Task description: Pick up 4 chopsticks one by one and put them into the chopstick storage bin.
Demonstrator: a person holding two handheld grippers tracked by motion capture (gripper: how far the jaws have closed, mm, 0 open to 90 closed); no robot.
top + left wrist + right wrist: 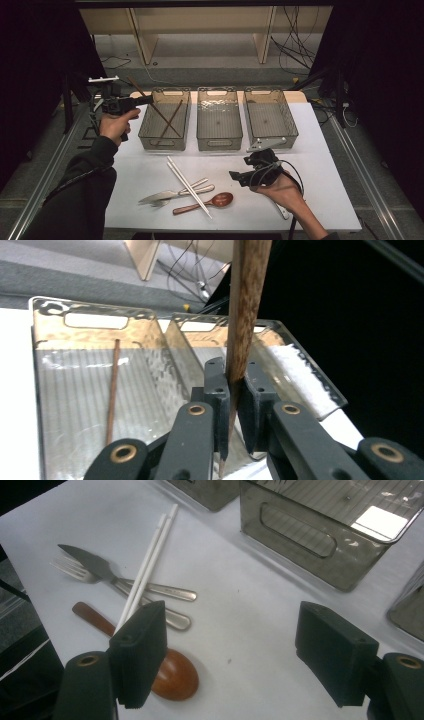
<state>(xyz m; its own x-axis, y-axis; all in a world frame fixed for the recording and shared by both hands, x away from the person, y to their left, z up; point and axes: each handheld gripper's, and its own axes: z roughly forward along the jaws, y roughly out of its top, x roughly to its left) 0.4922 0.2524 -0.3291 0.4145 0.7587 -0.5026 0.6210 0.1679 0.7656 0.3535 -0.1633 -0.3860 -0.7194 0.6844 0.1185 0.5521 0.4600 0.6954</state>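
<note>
Left gripper [234,390] clamps a brown chopstick [246,310] – right gripper [232,650] gapes, empty.

that thin brown wooden chopstick [246,310] looks matt and grainy, the ribbed smoky clear plastic bin [95,385] behind it pretty glossy

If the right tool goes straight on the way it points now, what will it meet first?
Probably the wooden spoon. The open right tool points down at the white table, with the spoon's bowl just beside its left jaw. The white chopsticks, knife and fork lie farther on. Depth is uncertain.
</note>
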